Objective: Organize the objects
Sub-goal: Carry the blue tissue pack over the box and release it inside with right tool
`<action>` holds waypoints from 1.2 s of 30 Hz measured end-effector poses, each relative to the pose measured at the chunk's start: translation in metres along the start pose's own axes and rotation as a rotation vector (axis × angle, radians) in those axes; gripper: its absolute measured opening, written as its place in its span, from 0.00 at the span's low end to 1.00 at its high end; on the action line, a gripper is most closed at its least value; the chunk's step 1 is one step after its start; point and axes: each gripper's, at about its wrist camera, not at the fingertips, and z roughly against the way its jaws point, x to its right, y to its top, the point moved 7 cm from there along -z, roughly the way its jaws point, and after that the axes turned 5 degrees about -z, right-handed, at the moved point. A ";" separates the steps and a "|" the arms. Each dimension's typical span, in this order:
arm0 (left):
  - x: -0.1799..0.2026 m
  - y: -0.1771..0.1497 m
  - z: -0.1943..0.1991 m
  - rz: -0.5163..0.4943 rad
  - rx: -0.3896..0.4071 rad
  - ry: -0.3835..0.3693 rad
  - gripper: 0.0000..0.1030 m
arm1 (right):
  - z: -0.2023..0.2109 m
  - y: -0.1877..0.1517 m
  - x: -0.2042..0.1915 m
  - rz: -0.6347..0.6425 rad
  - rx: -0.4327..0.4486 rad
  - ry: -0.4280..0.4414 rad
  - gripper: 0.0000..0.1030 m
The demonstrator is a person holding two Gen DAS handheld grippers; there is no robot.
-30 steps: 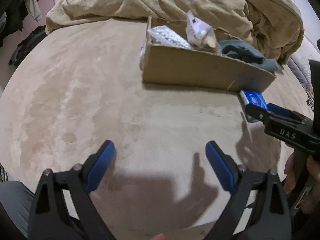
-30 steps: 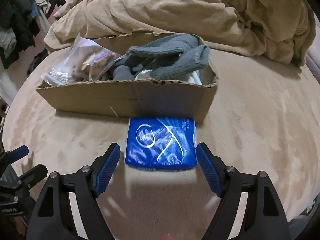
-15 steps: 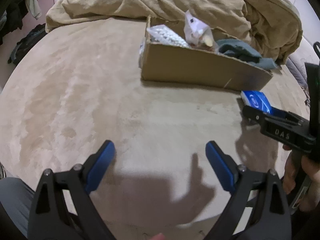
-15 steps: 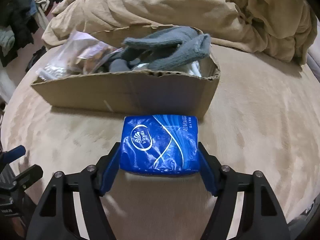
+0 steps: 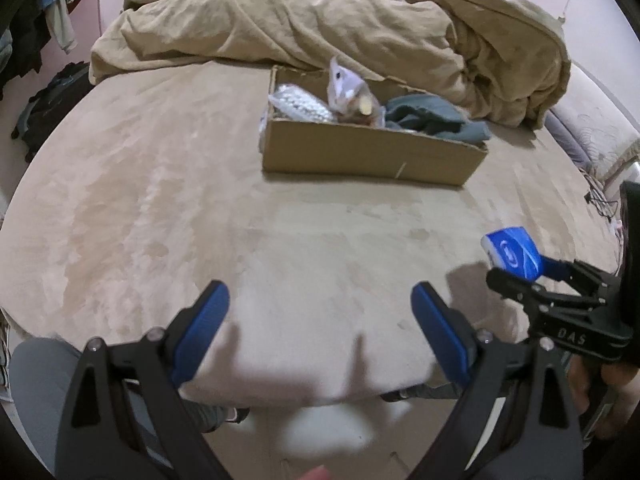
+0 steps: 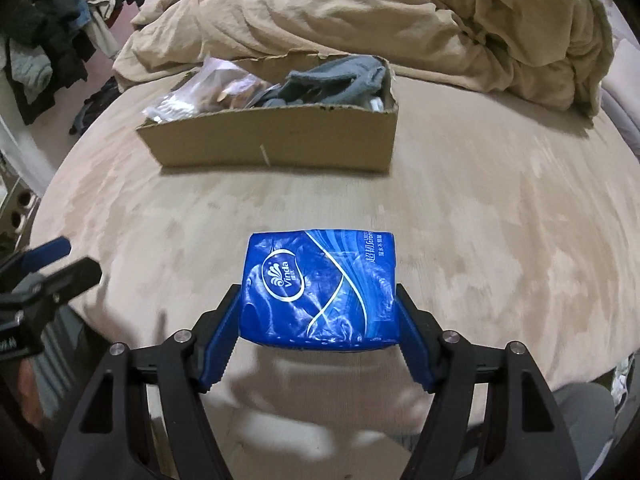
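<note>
A blue Vinda tissue pack (image 6: 316, 280) sits between the blue pads of my right gripper (image 6: 318, 298), which is shut on its two sides and holds it just above the tan bed cover. The left wrist view shows the same pack (image 5: 514, 254) at the right, held off the cover by the right gripper (image 5: 520, 270). Further back stands an open cardboard box (image 6: 276, 148) holding grey knit gloves (image 6: 332, 80) and clear plastic bags (image 6: 208, 88). My left gripper (image 5: 320, 296) is open over bare cover with nothing between its fingers.
A crumpled tan duvet (image 5: 320, 20) is heaped behind the box (image 5: 372, 152). Clothes hang at the far left (image 6: 48, 40). A wide stretch of bed cover (image 5: 160, 200) lies between the grippers and the box. A person's hand (image 5: 600, 392) holds the right gripper's handle.
The right gripper closed on the tissue pack, lifted it and drew it back from the box's front wall. The left gripper rose and pulled back, still open.
</note>
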 end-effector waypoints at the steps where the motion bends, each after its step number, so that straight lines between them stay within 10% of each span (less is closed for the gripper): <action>1: 0.000 0.000 0.003 0.005 0.000 -0.005 0.91 | 0.004 -0.002 0.001 -0.007 -0.006 0.011 0.72; 18: 0.009 0.055 0.087 -0.034 0.175 -0.052 0.91 | 0.118 0.052 -0.023 0.043 0.190 0.055 0.72; 36: -0.022 0.129 0.041 -0.032 0.250 0.067 0.91 | 0.046 0.138 -0.026 0.037 0.216 0.063 0.72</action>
